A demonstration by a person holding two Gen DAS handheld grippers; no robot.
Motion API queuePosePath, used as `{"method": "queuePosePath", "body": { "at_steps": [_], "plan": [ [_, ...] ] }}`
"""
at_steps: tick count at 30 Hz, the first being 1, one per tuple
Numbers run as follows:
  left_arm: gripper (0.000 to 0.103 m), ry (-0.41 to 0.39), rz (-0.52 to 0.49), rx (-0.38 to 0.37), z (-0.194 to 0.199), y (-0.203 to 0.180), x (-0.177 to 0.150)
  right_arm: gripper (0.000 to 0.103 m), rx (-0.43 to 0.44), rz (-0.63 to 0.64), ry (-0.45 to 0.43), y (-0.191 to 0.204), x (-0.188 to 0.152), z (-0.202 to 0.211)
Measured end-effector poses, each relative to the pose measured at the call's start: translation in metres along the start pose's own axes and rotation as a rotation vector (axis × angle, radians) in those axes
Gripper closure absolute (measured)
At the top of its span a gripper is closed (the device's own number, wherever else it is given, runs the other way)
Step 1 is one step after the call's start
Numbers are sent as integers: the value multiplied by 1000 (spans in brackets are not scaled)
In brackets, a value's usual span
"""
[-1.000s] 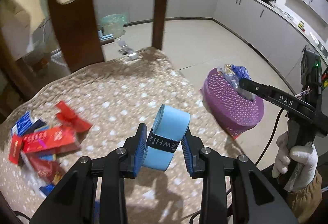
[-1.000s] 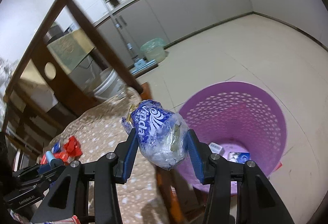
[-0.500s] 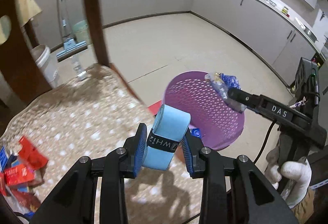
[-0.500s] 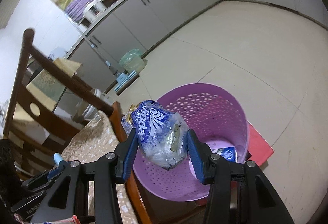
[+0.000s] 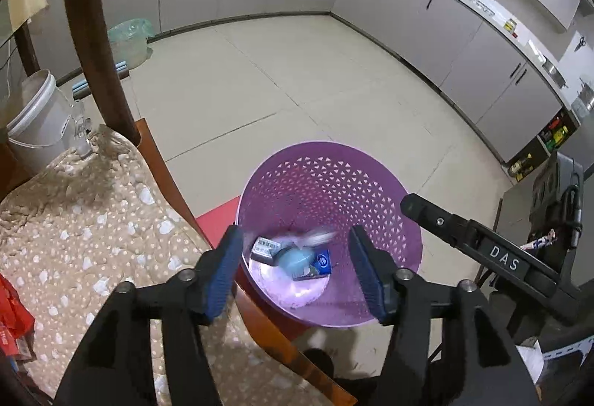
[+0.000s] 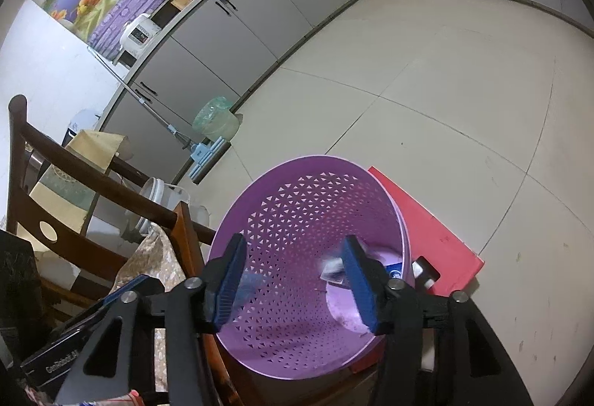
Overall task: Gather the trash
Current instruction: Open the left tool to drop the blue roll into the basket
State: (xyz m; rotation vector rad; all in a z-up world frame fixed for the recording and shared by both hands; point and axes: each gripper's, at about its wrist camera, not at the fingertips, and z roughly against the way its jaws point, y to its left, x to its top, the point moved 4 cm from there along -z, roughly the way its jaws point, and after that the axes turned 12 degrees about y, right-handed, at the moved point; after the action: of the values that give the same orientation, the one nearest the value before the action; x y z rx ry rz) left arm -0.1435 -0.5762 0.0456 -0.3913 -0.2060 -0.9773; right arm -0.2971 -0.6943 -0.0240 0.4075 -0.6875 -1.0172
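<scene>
Both grippers hang over the purple basket (image 5: 389, 205), a perforated plastic bin standing on the tiled floor (image 5: 297, 79) just beside the edge of a wooden chair seat (image 5: 167, 179) covered with a beige spotted cloth (image 5: 92, 220). The left gripper (image 5: 297, 261) has just been opening its jaws; its blue pads (image 5: 222, 276) now stand well apart with nothing between them, and the basket's bottom shows through the gap. Down there lies the light blue roll (image 5: 295, 257), resting among a small white box with a barcode (image 5: 263, 248) and a blue packet (image 5: 321, 263), with a blurred whitish wrapper (image 5: 315, 235) just above them, too smeared to tell whether it has landed. The right gripper (image 6: 293, 276) has likewise just been opening, and its jaws are parted and hold nothing; in the right wrist view the basket's latticed wall (image 6: 297, 220) fills the space between the blue pads (image 6: 358, 283), and a blurred pale scrap (image 6: 332, 267) shows just beside the right-hand pad, inside the basket. From the left wrist camera the right gripper's black finger (image 5: 464, 231), lettered "DAS", reaches in over the basket's rim from the right. A flat red mat (image 6: 427, 220) lies under and beside the basket. At the far left edge of the left wrist view, a few red wrappers (image 5: 15, 309) lie on the spotted cloth, well apart from the basket. A white bucket (image 5: 33, 124) stands on the floor behind the chair's dark wooden back (image 5: 96, 35).
</scene>
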Motion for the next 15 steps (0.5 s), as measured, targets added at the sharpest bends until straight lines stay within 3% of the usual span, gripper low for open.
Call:
{"method": "queuePosePath", "body": {
  "at_steps": [9, 15],
  "plan": [
    [43, 6, 73, -22, 10, 22, -16, 39, -25, 47, -4, 15, 0, -5],
    [40, -24, 93, 5, 30, 35, -36, 33, -18, 109, -11, 35, -7, -8]
  ]
}}
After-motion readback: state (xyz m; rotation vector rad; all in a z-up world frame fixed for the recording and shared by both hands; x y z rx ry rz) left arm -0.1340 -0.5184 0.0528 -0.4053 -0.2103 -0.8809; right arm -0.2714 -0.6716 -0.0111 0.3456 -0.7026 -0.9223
